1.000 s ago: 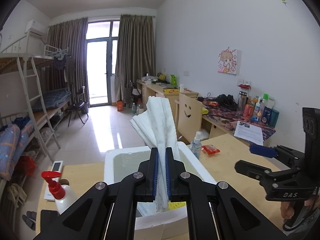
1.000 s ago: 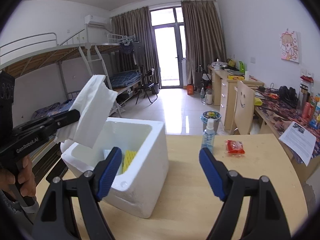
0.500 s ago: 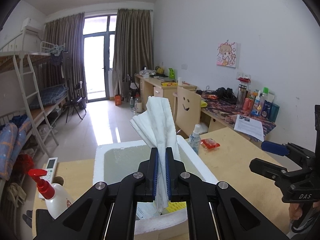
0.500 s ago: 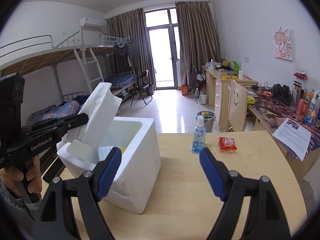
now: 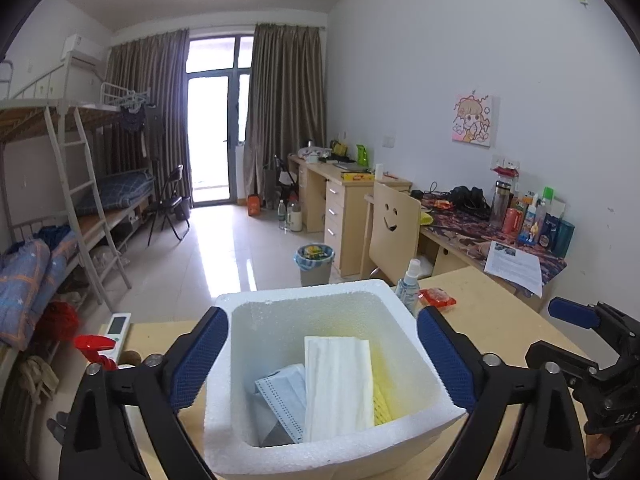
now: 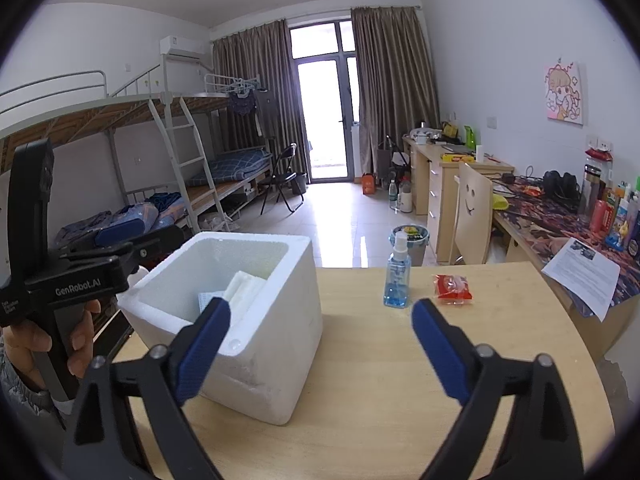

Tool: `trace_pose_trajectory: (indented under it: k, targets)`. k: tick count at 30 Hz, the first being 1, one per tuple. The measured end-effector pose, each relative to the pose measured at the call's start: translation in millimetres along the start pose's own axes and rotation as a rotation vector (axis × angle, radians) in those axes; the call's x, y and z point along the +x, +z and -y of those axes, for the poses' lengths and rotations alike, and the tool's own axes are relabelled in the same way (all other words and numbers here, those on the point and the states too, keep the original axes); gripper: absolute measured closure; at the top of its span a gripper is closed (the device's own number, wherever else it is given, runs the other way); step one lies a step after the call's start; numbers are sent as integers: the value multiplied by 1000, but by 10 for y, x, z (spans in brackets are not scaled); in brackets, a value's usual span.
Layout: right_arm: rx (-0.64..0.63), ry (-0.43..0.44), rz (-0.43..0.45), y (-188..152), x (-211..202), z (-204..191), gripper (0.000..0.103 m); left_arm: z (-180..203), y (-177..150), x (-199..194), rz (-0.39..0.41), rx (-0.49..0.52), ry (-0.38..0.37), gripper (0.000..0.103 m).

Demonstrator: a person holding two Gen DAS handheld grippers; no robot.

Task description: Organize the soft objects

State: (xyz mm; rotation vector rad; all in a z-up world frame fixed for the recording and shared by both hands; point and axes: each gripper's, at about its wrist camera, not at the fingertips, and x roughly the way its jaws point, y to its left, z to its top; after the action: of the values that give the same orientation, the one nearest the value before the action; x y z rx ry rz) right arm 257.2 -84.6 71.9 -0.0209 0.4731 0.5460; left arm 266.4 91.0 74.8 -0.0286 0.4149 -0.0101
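A white foam box [image 5: 400, 292] stands on the wooden table. Inside it lie a folded white towel [image 5: 338, 384], a blue face mask [image 5: 280, 396] and a yellow sponge [image 5: 384, 392]. My left gripper [image 5: 322, 316] hovers over the box, its jaws opening wide, with nothing between the pads. In the right wrist view the box [image 6: 280, 320] sits to the left and the towel [image 6: 244, 284] shows inside it. My right gripper [image 6: 320, 306] is beside the box above the table, jaws opening, holding nothing.
A blue spray bottle [image 6: 398, 276] and a red packet [image 6: 454, 288] sit on the table beyond the box. A red-topped spray bottle [image 5: 94, 346] and a remote [image 5: 116, 326] are at the left. A printed sheet [image 6: 580, 276] overhangs the desk at right.
The left jaws were shut on the upright white towel and have opened; the towel has dropped flat into the foam box. The right jaws have spread a little wider.
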Motion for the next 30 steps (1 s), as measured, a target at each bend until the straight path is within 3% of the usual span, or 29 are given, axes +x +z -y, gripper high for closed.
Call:
trace_pose_trajectory:
  k: [11, 30]
  targets:
    - [3, 28, 17, -13, -111, -56, 1, 51, -25, -175, 26, 43, 25, 4]
    - [-55, 22, 99, -143, -747, -427, 0, 210, -216, -1198, 145, 40, 53, 1]
